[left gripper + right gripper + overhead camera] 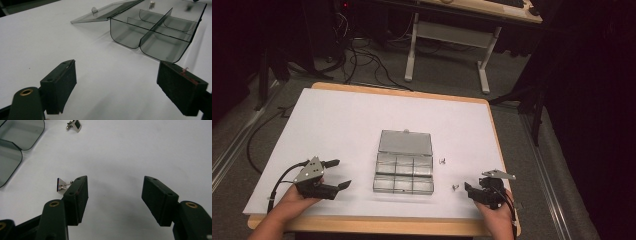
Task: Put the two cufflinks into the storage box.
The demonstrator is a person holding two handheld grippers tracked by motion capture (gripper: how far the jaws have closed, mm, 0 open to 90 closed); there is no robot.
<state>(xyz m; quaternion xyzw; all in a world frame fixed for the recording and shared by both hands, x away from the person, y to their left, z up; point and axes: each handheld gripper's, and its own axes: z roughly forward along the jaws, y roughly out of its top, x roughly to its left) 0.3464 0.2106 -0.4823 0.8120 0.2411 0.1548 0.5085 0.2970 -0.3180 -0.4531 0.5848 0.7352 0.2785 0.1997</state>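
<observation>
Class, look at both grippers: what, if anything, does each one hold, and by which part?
Nothing is held. The left gripper and right gripper are both open on bare table; the near cufflink lies just outside the right fingers.

No readable text, labels or numbers anywhere.

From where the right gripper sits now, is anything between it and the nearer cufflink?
Nothing visible. The right gripper is open over bare white table; the nearer cufflink lies just outside its left finger, not between the fingers. The open compartment box and the second cufflink lie farther off.
</observation>
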